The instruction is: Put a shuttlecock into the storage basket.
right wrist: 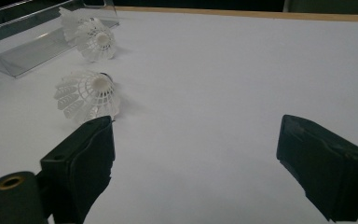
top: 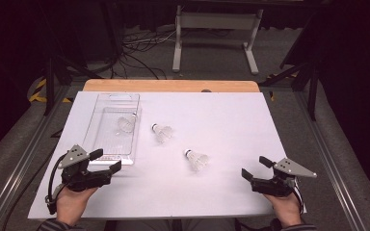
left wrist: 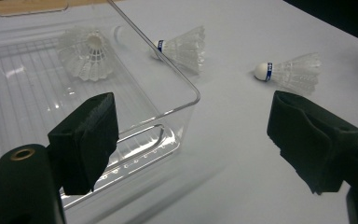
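My left hand-held gripper (top: 110, 160) sits at the near-left of the white tabletop (top: 231, 120), jaws spread wide and empty, just at the near end of the clear plastic tray (top: 98, 126). One shuttlecock (top: 125, 124) lies inside that tray — resting on its side, I think, though the clear walls blur it. A second shuttlecock (top: 162, 133) lies just right of the tray; a third (top: 196, 160) lies farther right and nearer me. My right hand-held gripper (top: 254, 168) — jaws also spread, holding nothing — rests at the near-right.
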`<state>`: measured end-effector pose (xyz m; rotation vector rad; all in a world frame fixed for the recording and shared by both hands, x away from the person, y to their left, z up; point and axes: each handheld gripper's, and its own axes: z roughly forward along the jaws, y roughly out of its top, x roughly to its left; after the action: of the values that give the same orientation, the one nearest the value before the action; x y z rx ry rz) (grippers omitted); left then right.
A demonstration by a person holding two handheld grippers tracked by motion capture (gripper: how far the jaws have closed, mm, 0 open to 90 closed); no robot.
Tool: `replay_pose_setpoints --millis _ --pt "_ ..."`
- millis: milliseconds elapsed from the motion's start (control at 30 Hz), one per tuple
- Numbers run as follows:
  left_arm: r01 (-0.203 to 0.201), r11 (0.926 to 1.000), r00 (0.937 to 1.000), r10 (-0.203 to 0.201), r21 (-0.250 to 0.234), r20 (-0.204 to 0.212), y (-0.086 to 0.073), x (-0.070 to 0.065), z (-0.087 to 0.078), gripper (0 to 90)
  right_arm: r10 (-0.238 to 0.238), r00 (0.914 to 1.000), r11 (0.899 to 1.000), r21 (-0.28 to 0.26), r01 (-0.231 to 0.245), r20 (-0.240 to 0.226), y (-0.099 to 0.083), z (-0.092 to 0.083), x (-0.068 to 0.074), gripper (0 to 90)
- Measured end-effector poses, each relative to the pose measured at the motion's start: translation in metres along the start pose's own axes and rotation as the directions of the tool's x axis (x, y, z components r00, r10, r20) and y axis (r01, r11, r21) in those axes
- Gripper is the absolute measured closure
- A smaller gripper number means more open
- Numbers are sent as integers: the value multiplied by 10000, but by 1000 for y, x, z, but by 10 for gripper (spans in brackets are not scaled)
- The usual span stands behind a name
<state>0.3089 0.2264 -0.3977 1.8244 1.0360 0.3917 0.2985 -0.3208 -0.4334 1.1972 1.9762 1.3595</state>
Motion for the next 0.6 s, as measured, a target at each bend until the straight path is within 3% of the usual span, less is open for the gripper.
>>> replay_pose_setpoints --millis 600 --pt "-241 9991 9975 216 362 677 17 -15 24 178 9 10000 10000 -13 -9 -23 0 0 0 122"
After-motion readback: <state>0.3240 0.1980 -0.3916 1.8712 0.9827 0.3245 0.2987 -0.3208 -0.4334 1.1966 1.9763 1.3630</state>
